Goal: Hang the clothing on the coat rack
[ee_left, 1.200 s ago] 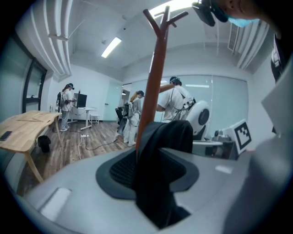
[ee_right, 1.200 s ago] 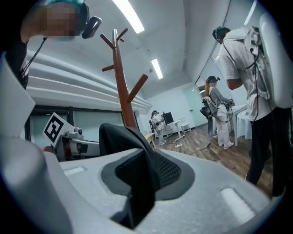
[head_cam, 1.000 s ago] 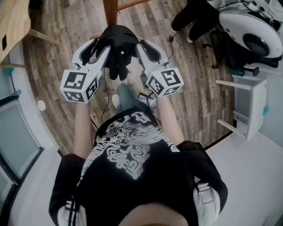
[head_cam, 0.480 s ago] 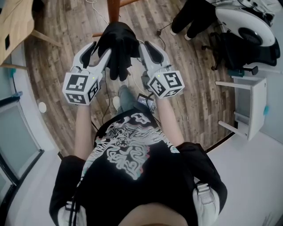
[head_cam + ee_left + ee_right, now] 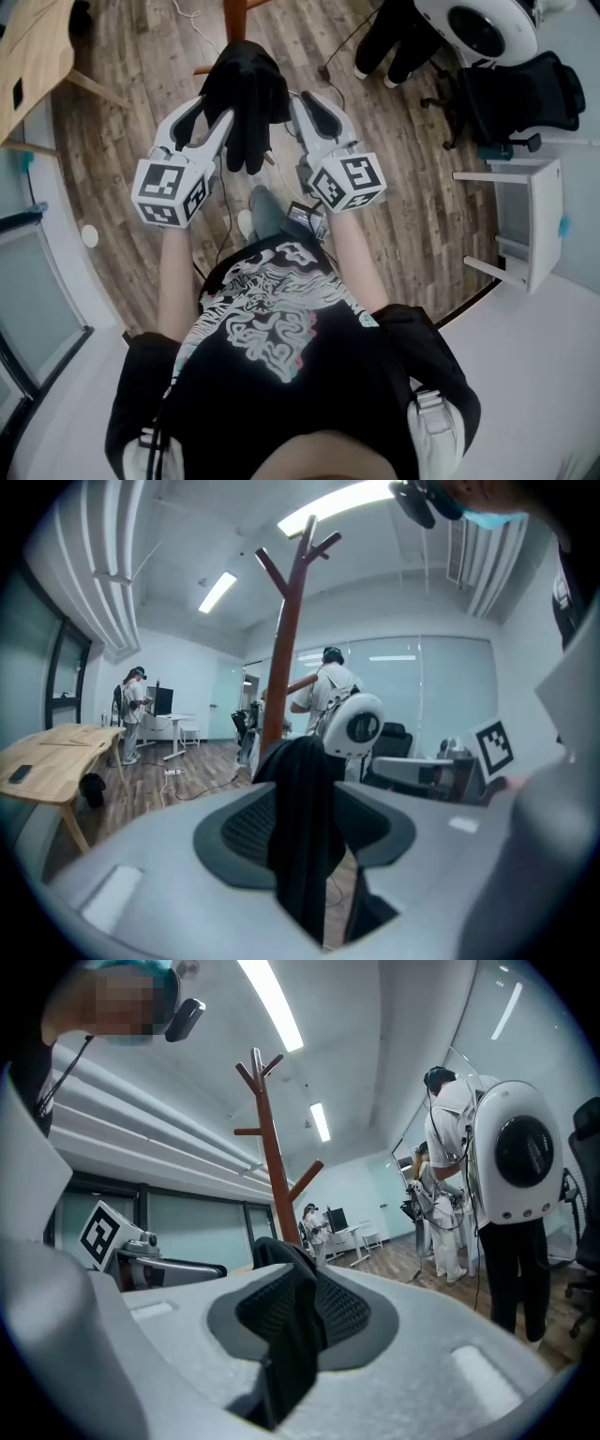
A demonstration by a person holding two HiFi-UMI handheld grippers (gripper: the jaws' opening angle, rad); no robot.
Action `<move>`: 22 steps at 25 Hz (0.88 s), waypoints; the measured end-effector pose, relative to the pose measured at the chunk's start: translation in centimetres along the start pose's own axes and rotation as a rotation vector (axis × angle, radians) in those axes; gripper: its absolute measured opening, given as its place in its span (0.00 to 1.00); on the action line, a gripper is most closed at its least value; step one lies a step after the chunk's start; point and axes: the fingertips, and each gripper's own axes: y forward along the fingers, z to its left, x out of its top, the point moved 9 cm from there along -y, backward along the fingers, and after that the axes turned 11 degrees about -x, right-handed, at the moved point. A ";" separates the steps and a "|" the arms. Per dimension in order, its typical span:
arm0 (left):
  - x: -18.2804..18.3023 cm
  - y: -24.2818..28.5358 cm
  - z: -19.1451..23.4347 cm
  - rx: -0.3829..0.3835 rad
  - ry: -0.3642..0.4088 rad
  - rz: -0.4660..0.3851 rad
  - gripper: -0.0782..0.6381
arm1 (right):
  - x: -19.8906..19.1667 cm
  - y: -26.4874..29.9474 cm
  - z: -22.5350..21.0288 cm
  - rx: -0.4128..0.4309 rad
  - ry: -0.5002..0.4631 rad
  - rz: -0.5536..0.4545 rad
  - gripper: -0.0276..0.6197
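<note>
Over the last second the hold barely alters: the black garment stays bunched between the two tongs and creeps a little further toward 12 o'clock, where the pole of the coat rack stands; the room at 1 to 3 o'clock slides in frame, so the person seems to be shifting position in front of the rack. Judgement: this is the approach, with hanging not yet done. In both gripper views the rack's bare hooks sit high at 12 o'clock, well above the cloth, so a lift is likely what remains. Left tongs, at 8 o'clock of the garment: jaws stand wide and are closing, with the garment between the pads. The cloth fills the span near the tips, and a sliver of wooden floor shows beside it lower down, so the grip looks light. Right tongs, at 4 o'clock of the garment: pads are clamped on a thick fold of the same garment, and no gap shows. The garment hangs free below both, clear of the floor.
</note>
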 end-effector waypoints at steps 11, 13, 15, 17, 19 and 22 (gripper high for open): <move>0.9 -5.5 -3.3 0.155 0.041 -0.120 0.09 | 1.6 -5.6 1.9 0.001 -0.051 -0.064 0.04; 1.1 -6.1 -4.0 0.149 0.070 -0.094 0.09 | 1.9 -6.5 2.4 0.003 -0.056 -0.067 0.04; 1.2 -6.6 -5.0 0.141 0.101 -0.068 0.09 | 2.0 -7.4 3.0 0.006 -0.056 -0.066 0.04; 1.2 -7.1 -5.9 0.129 0.108 -0.064 0.09 | 2.0 -8.2 3.5 0.009 -0.053 -0.066 0.04; 1.0 -7.7 -6.7 0.124 0.118 -0.055 0.09 | 1.9 -8.9 4.0 0.007 -0.035 -0.067 0.04; 0.5 -8.7 -7.6 0.134 0.133 -0.026 0.09 | 1.8 -9.7 5.2 0.018 -0.028 -0.067 0.04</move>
